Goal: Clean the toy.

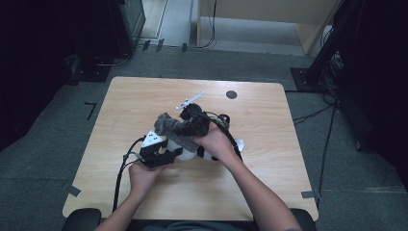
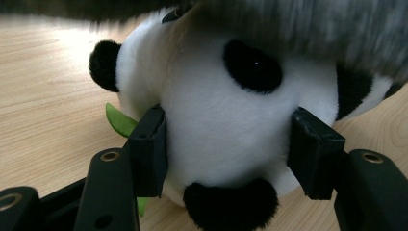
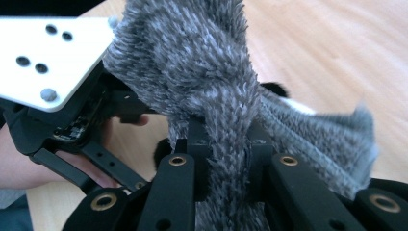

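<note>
1. Where the wooden table (image 1: 144, 96) fills the middle of the high view, a plush panda (image 2: 226, 120) lies near its centre, just ahead of the person's hands.
2. In the left gripper view the panda's white head, with black ears and eye patches, rests on the wood, a green leaf (image 2: 120, 121) poking out at its side.
3. A grey fuzzy scarf (image 3: 207, 96) drapes over the panda and rises to the right gripper (image 3: 226, 149), whose jaws are pinched tight on a fold of it.
4. The left gripper (image 2: 226, 144) has its jaws half spread, one pad on each side of the panda's head and against the fur; whether they squeeze it I cannot tell.
5. A small black disc (image 1: 231, 94) is set in the table's far side.
</note>
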`<control>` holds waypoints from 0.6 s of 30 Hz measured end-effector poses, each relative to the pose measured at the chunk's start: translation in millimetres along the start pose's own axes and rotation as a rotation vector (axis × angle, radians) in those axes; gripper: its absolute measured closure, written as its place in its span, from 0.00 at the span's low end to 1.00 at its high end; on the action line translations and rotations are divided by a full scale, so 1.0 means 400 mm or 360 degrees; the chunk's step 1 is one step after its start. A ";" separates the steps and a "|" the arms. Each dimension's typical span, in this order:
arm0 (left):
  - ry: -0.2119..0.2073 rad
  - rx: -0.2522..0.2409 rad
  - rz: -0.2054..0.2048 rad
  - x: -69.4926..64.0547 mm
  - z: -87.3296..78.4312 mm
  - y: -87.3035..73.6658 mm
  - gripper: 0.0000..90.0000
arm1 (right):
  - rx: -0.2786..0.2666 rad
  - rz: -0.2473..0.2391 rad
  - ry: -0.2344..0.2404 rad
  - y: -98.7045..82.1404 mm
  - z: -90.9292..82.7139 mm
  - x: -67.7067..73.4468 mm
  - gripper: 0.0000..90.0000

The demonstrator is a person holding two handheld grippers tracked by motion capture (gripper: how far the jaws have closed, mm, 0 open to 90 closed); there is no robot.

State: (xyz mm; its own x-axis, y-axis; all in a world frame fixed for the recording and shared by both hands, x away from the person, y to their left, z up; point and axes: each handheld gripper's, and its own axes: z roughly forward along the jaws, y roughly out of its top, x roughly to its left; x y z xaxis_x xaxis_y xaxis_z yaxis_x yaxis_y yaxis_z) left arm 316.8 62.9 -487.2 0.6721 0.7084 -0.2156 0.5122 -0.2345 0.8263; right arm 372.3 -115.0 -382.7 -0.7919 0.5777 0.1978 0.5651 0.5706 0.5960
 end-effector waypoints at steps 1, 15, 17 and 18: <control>0.0001 0.0002 -0.0002 0.000 0.000 0.001 0.44 | 0.0025 -0.0010 0.0001 -0.002 0.010 0.005 0.88; 0.0008 0.0041 0.0006 -0.001 0.000 0.007 0.49 | 0.0044 -0.0118 -0.0014 -0.027 0.024 -0.019 0.89; 0.0005 0.0039 0.0004 0.000 0.001 0.007 0.49 | 0.0024 -0.0084 -0.0012 -0.028 0.015 -0.032 0.89; 0.0000 0.0041 0.0002 0.002 0.000 0.007 0.49 | 0.0012 -0.0072 -0.0022 -0.029 0.009 -0.039 0.89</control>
State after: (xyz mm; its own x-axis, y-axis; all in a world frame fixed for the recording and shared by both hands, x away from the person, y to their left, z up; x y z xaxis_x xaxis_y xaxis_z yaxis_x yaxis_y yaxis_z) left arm 318.9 62.8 -485.1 0.6726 0.7081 -0.2148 0.5252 -0.2523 0.8127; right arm 378.9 -128.3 -395.5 -0.8134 0.5593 0.1599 0.5306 0.6005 0.5982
